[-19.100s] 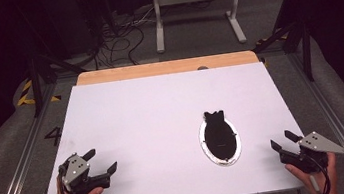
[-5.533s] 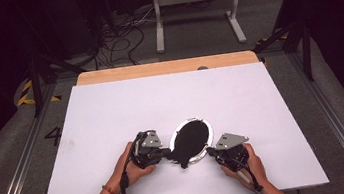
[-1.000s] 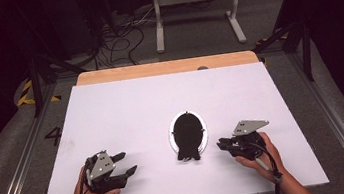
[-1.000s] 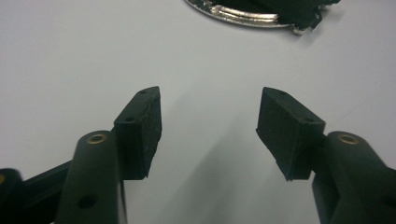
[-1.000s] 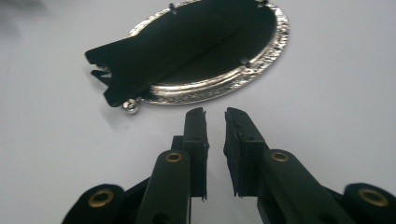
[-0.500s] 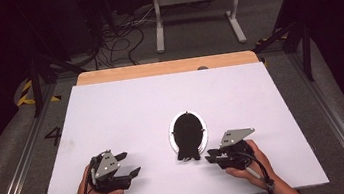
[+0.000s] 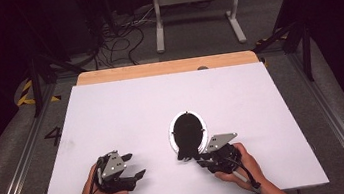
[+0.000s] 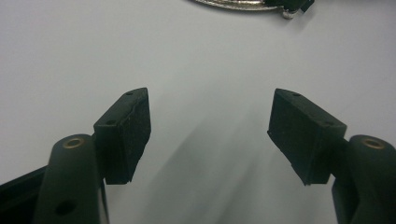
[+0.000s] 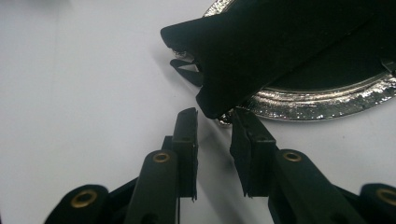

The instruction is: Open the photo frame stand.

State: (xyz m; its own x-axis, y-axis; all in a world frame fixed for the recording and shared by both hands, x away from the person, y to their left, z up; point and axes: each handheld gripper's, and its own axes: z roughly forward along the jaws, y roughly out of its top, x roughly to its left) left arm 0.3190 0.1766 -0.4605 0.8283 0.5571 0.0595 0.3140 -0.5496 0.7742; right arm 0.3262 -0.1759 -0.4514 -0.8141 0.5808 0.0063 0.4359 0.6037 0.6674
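A silver oval plate (image 7: 171, 135) lies near the table's middle with a black cloth (image 7: 188, 130) on it. One corner of the cloth hangs over the near rim. My right gripper (image 7: 194, 160) lies on the table just below that rim, pointing left. In the right gripper view its jaws (image 9: 215, 116) stand a narrow gap apart, just opening, with the black cloth (image 9: 271, 42) corner right beyond the tips and nothing pressed between them. My left gripper (image 7: 135, 165) rests at the front left, held by a hand. Its jaws (image 8: 210, 126) stand wide, just opening, over bare table.
The white table (image 7: 112, 115) has a wooden strip (image 7: 166, 67) along its far edge. The plate's rim (image 8: 233, 3) peeks in at the top of the left gripper view. Cables and a white metal stand (image 7: 196, 8) sit on the dark floor beyond.
My right gripper has slid left and closer to the plate's near rim and the cloth's hanging corner. The left gripper has stayed in place, with its jaws a little wider.
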